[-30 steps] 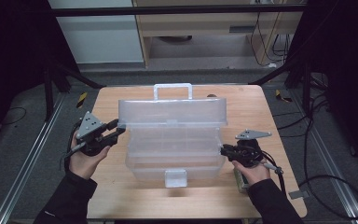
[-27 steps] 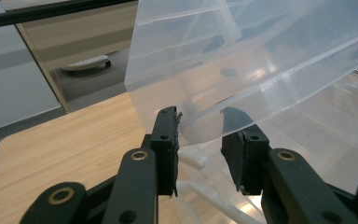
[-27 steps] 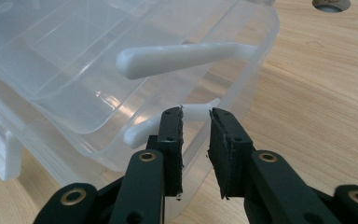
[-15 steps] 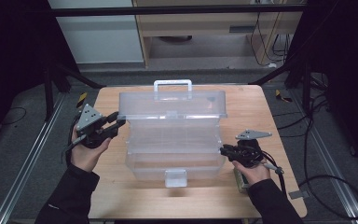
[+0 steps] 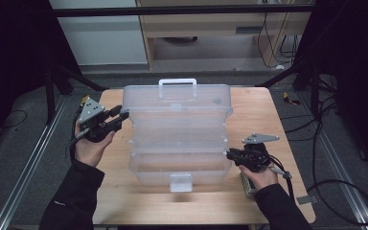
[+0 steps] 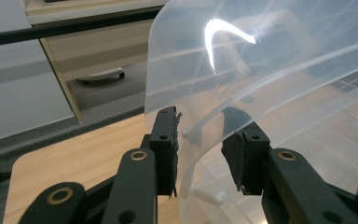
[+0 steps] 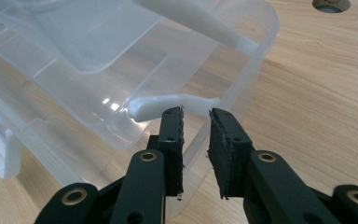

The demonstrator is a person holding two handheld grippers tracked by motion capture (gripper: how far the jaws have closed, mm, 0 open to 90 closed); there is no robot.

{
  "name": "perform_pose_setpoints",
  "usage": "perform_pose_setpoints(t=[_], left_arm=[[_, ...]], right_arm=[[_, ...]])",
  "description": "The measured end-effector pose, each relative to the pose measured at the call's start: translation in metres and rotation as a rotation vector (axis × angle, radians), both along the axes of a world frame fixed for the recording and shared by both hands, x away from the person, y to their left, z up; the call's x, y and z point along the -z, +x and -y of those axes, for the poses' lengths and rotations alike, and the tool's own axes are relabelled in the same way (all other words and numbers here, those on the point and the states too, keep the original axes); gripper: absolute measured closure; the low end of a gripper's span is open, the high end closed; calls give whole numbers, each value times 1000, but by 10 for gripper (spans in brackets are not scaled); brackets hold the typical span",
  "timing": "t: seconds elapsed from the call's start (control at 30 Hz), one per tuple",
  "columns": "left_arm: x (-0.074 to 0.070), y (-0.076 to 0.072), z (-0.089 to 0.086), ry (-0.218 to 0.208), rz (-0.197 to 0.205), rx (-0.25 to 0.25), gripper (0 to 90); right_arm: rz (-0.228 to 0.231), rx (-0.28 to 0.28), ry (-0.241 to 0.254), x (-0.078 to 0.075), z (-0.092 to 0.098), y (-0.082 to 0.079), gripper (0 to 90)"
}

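Gripping the lid (image 6: 261, 79) of the clear plastic toolbox (image 5: 179, 143), my left gripper (image 5: 117, 116) has its jaws either side of the lid's side edge; in the left gripper view the wall runs between the pads with a gap showing on the right pad's side, so I can't tell whether it is truly pinched or just cradled. My right gripper (image 5: 230, 154) sits at the box's lower right corner, jaws narrow, straddling the rim of the base (image 7: 242, 93) beside a white hinge arm (image 7: 168, 105); the pads look close to the wall, yet I can't confirm they press on it.

On the wooden table (image 5: 268, 110) the box stands in the middle, lid raised toward twelve o'clock with its white handle (image 5: 177, 82) on top, base and front latch (image 5: 180, 182) toward six. My left gripper is at about nine o'clock of the box, my right at about four.

What worries me is the lid. If my hold on that slick, curved edge is loose, it could slide out and the lid drop shut, perhaps onto my right gripper at the rim. Pushing the lid too far toward twelve could strain the hinge arms or tip the light, empty box backward, since the base is only steadied at one corner. A twist from my left wrist could also flex the thin wall and pop it free.
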State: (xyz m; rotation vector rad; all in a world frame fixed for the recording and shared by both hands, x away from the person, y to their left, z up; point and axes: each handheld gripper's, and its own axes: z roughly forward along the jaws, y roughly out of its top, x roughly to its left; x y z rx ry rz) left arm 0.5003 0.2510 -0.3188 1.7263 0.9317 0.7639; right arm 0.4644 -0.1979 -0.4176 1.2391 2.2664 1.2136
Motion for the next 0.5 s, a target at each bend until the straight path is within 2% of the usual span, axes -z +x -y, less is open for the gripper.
perform_pose_setpoints(t=[0.27,0.5], left_arm=[[-7,18,2,-26,9,-6,683],[-11,31,5,-14,23,-32,718]], right_arm=[[-3,-3,1,0,0,0,746],[1,-1,-10,-1,-2,-1,744]])
